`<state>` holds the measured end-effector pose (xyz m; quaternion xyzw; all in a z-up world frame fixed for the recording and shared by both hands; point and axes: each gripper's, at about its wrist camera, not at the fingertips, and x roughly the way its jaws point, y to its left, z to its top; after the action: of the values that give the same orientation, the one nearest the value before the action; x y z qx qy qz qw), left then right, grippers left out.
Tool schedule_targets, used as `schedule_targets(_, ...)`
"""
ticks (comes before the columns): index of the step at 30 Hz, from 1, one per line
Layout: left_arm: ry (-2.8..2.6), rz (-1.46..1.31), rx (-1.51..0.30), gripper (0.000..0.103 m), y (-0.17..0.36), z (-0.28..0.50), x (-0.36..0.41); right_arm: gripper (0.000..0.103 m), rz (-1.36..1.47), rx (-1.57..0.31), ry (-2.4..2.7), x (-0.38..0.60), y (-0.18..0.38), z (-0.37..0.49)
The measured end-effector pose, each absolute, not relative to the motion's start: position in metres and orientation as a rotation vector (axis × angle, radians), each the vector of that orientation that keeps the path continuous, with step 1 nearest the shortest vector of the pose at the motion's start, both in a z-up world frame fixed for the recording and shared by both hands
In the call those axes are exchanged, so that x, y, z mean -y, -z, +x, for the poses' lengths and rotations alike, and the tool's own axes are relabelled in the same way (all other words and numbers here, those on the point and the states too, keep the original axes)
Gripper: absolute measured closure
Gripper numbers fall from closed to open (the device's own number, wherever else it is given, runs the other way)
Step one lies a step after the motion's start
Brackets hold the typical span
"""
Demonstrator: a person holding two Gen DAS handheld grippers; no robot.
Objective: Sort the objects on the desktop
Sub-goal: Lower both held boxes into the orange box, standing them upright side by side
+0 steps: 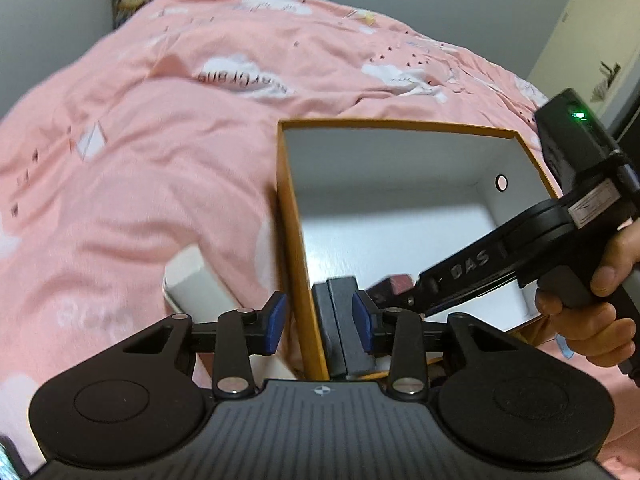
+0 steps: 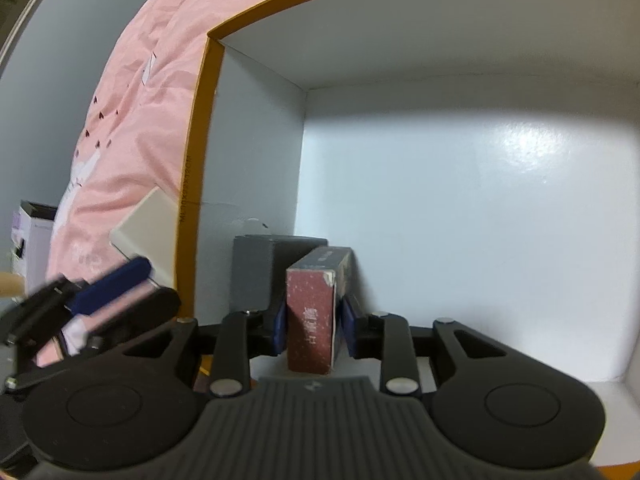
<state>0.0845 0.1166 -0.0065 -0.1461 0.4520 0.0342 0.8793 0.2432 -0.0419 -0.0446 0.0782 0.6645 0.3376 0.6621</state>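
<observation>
Right gripper (image 2: 312,332): fingers flank the upright red box (image 2: 311,324) inside the orange-rimmed box (image 2: 208,92); contact cannot be told. Grey box (image 2: 252,272) stands just behind-left. Left gripper (image 1: 320,322): fingers part-open, straddling the box's wall, holding nothing.

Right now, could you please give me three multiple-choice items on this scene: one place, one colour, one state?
1. Where is the red carton?
A. On the bedding
B. Inside the storage box
C. On a shelf
2. What colour is the storage box's rim?
A. Orange
B. Green
C. Black
3. The storage box is:
A. Shut with a lid
B. Crushed flat
C. Open on top

B: the carton stands on the white floor beside the grey box.
A: an orange edge frames the white walls.
C: its inside shows in both views.
</observation>
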Motion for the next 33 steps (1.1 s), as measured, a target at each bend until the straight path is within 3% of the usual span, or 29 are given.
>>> schedule_targets(8, -0.04, -0.379, -0.942, 0.073, 0.017, 0.08, -0.125, 0.067, 0.219, -1.499, -0.795, 0.035, 0.043, 0.237)
schedule_targets(13, -0.044, -0.382, -0.949, 0.074, 0.021, 0.079, -0.123, 0.059, 0.222, -1.49, -0.821, 0.031, 0.05, 0.229)
schedule_targets(33, -0.113, -0.305, -0.866, 0.074, 0.015, 0.07, -0.106, 0.056, 0.015, -1.199, -0.946, 0.043, 0.031, 0.191)
